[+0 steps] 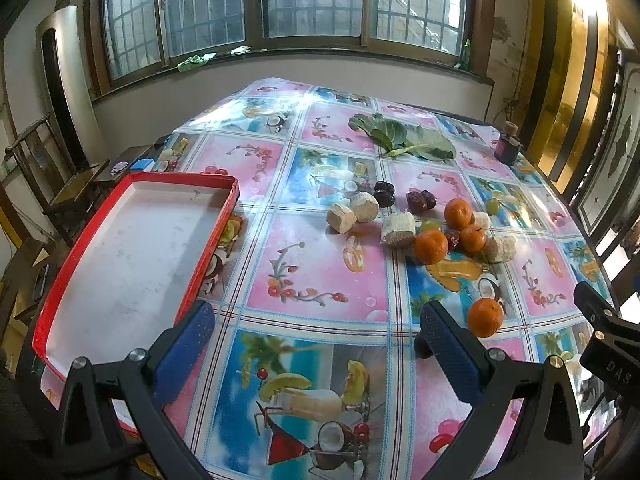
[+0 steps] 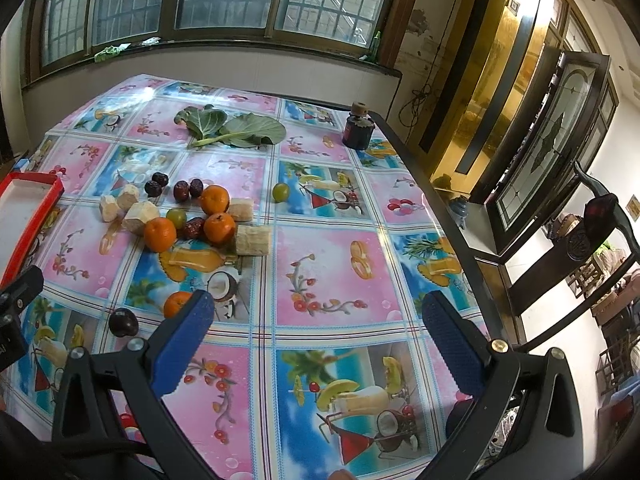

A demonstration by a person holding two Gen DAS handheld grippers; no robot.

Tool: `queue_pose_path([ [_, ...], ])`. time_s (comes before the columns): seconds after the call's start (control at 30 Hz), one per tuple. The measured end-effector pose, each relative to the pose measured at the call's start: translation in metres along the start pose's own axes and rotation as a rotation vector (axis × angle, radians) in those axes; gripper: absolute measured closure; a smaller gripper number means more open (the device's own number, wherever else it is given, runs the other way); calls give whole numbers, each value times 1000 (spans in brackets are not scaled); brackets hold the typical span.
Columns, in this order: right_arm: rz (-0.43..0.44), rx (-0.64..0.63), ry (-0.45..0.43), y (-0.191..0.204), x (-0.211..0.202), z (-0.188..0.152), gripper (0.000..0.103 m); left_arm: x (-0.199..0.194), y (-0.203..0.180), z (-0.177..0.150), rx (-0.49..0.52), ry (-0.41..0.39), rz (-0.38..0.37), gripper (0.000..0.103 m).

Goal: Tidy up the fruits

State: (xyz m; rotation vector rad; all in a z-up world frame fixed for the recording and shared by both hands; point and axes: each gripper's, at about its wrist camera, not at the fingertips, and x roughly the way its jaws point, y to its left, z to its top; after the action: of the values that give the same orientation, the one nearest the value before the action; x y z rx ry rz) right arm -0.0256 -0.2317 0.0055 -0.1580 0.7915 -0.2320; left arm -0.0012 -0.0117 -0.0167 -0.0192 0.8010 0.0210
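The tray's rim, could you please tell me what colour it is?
Red, around a white inside; the tray shows best in the left wrist view.

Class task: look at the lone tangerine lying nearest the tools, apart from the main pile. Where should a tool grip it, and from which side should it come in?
Grip the lone tangerine across its widest middle, coming down from above. It is round and sits free on the tablecloth, so there is room for a finger on either side. Both the left tool and the right tool are open; either would probably do.
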Motion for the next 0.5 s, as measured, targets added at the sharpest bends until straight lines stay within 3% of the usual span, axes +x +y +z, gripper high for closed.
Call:
queue_pose_path([
  [0.5, 0, 1, 2, 0, 0, -1, 0, 2, -1, -3, 4, 15, 16, 0],
])
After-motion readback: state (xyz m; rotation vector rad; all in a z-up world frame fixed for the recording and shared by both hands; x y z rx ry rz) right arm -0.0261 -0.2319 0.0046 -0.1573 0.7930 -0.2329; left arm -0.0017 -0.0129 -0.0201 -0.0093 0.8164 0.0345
